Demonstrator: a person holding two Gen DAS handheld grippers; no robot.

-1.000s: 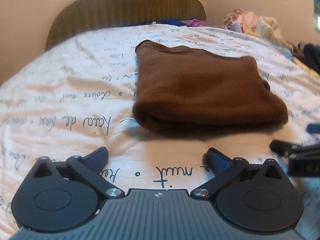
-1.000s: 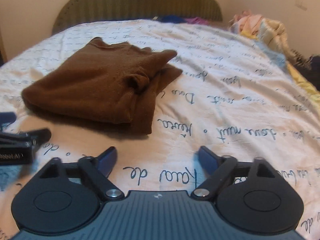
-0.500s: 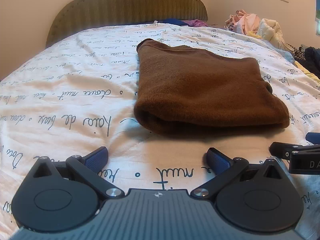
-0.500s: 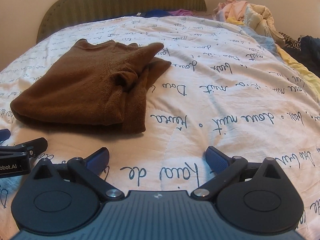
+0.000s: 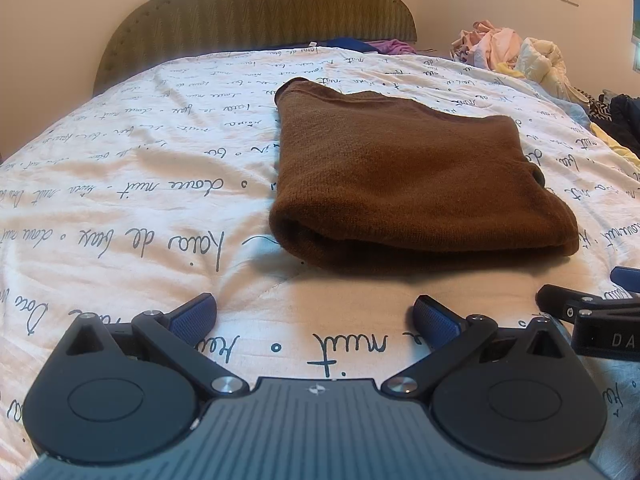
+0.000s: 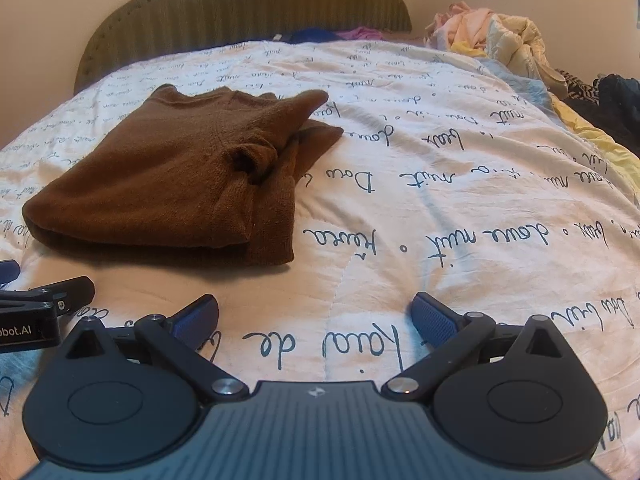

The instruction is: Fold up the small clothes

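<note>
I see the brown sweater (image 5: 408,184) lying folded on the bed (image 5: 120,184), in the middle of the white quilt printed with dark handwritten script. Nothing lies between it and either tool; only bare quilt separates them. Beyond the sweater stands the olive ribbed headboard (image 5: 256,12) with a scalloped top, and just in front of that some blue and purple cloth (image 5: 360,45). To the sweater's right, at the bed's edge, sits a loose pile of pale clothes (image 5: 516,50), with darker garments (image 6: 616,104) nearer than the pile.

My left gripper (image 5: 316,316) hovers short of the sweater's rolled near fold, its blue-padded fingers (image 5: 192,316) spread wide and empty. My right gripper (image 6: 316,314) is the same: fingers (image 6: 434,316) apart, holding nothing, aimed at open quilt right of the sweater.

The left view gives me a smooth, flat top layer and thick rounded fold. Only the right view shows the untidy side: a bunched cuff-like opening (image 6: 252,160) and a pointed corner (image 6: 308,102) sticking out toward the headboard. The knit looks soft and fuzzy.
</note>
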